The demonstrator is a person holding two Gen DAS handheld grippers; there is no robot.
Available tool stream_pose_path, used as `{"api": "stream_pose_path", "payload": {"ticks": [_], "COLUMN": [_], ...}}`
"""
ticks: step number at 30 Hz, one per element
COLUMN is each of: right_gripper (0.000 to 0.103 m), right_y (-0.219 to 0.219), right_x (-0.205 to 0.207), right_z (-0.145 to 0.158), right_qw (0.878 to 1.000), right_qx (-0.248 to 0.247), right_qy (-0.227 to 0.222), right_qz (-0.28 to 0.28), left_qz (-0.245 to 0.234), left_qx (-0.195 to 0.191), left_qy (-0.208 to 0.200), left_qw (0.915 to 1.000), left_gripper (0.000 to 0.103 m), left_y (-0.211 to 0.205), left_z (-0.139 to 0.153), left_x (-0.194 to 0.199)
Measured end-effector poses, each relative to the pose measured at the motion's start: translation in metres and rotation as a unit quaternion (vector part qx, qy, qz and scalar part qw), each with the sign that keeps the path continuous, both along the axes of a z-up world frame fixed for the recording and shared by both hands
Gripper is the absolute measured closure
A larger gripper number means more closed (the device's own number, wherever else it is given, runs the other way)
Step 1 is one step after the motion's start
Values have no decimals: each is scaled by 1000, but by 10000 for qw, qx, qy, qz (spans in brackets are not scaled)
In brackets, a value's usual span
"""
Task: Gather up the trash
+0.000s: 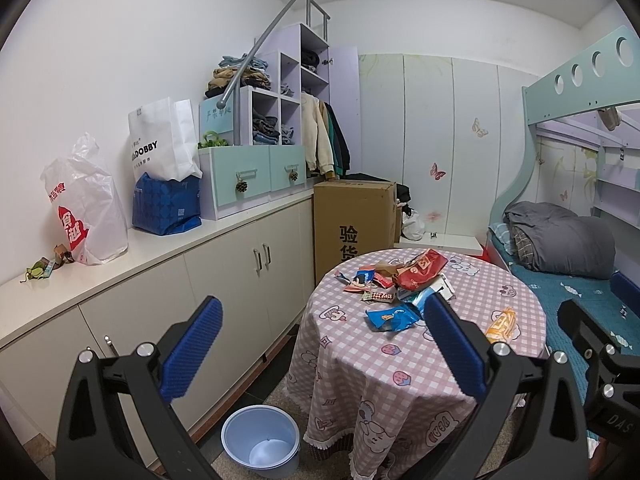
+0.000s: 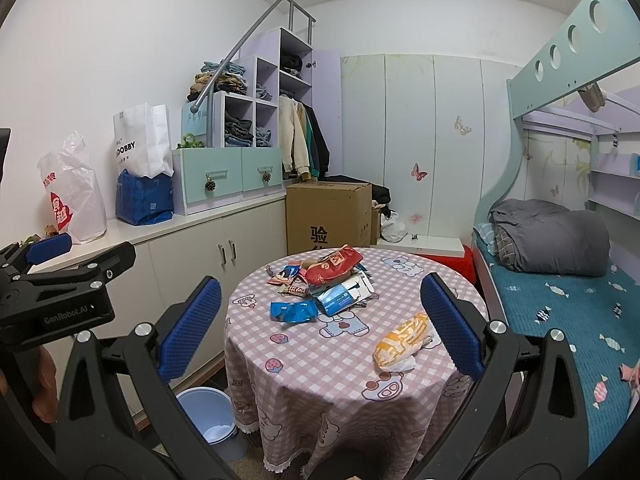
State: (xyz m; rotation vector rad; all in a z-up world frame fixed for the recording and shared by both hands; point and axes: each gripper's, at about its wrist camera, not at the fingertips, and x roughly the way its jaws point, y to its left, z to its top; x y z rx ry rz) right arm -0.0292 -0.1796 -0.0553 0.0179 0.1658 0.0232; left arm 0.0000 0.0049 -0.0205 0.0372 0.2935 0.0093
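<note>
Both tools held up in the air, well short of the counter point(image 2: 320, 360), nothing between the pads. Left tool point(image 1: 320, 344) spread wide, blue fingers point(image 1: 192, 352) angled outward, tilted toward the counter's left edge. Right tool point(image 2: 320, 320) just as wide open, framing the counter top. Left tool also visible in the right view, off to the counter's left, with a hand point(image 2: 40, 376) wrapped around its grip below.

A pile of crumpled snack wrappers point(image 2: 328, 280) lies on the round pink-checked tabletop point(image 2: 340, 364); a yellow wrapper point(image 2: 404, 340) at 4 o'clock, a pale-blue plastic bin point(image 2: 208, 420) at 8 o'clock, on the floor.
</note>
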Motion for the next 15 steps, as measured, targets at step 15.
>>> {"api": "stream_pose_path", "payload": {"ticks": [15], "right_gripper": [6], "right_y": [5], "right_x": [1], "right_z": [-19], "right_qw": [9998], "right_qx": [-66], "right_qy": [144], "right_qz": [-85], "left_qz": [7], "left_qx": [19], "left_qy": [140], "left_qw": [9999], "left_gripper": [4], "left_y": [3], "left_z": [-2], "left_x": [7]}}
